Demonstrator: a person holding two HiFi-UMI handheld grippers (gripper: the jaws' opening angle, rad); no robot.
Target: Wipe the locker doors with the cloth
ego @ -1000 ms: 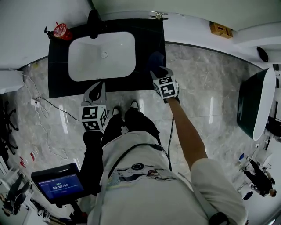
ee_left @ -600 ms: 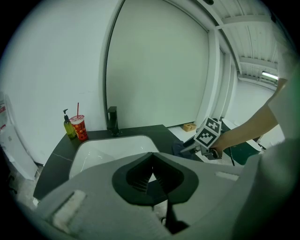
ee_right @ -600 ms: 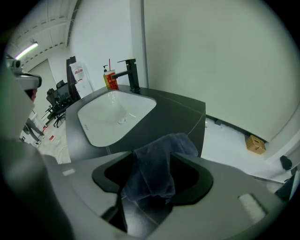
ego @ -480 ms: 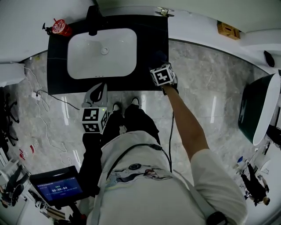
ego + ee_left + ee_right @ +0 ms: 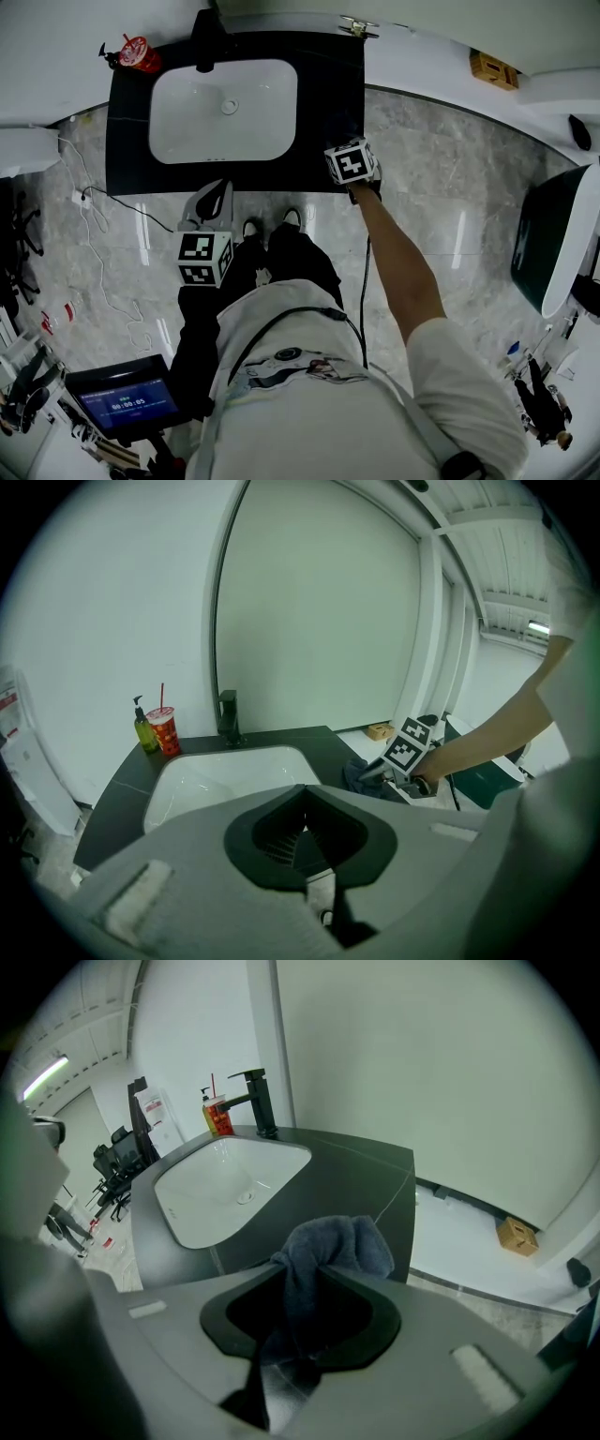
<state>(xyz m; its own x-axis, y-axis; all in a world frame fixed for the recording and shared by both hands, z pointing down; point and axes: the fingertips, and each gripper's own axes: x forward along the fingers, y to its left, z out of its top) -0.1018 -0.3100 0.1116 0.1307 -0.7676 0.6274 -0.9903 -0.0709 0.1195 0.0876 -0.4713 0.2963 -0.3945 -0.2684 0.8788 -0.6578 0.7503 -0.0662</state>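
My right gripper (image 5: 305, 1321): jaws just been closing, now pinched on dark grey cloth (image 5: 333, 1246), which bunches up past jaw tips. Head view: cloth rests on black countertop (image 5: 319, 66), at 3 o'clock of white basin (image 5: 223, 111). My left gripper (image 5: 305, 829): jaws together, nothing between them, held off counter edge at 6 o'clock of basin

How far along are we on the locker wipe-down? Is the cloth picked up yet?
Done: nothing is wiped yet, and no locker door shows in any view. In hand: the right gripper has just been closing its jaws and now pinches the dark grey terry cloth at the right end of the black countertop. The left gripper is shut and empty. Left: carry the cloth to the lockers and wipe the doors.
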